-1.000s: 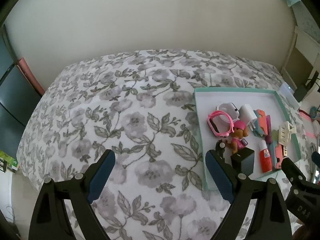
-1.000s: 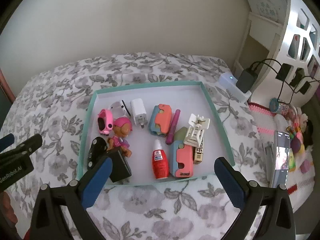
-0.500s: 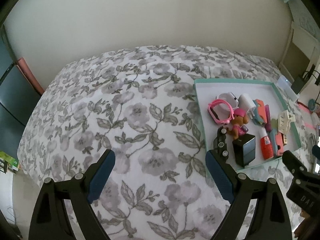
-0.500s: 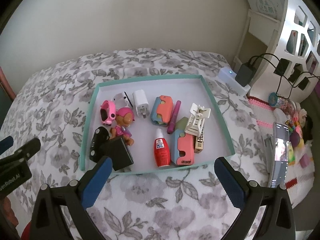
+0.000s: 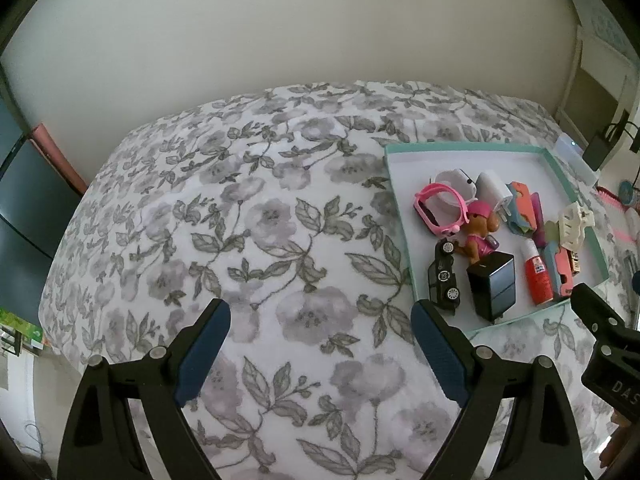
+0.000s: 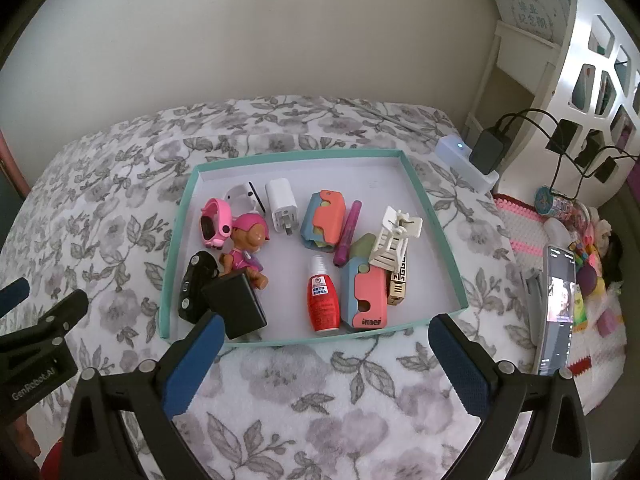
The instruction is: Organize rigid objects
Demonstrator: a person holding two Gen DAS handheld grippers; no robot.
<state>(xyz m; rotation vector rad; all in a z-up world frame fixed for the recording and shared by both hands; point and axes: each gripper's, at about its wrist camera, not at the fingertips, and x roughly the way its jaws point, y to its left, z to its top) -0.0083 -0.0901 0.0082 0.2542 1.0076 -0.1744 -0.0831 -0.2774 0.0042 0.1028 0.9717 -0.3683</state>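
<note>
Both tongs, left (image 5: 320, 344) and right (image 6: 324, 354), hang apart and empty over the bed (image 5: 248, 216); the toys crowd the teal tray (image 6: 440, 236) (soft quilt below), so any reach could topple neighbours.

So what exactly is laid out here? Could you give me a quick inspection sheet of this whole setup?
Surface: bed with a grey floral cover.
Job's things: teal-rimmed tray holding a pink watch, puppy figure, white plug, red bottle, black toy car, black box, white clip and coral-and-blue cases.
Clutter: small toys beside the bed.
Grippers: left gripper and right gripper both open, holding nothing, over the cover.
Cables: black leads and chargers by the white shelf.
Surroundings: plain wall, lit phone standing at the right.
</note>
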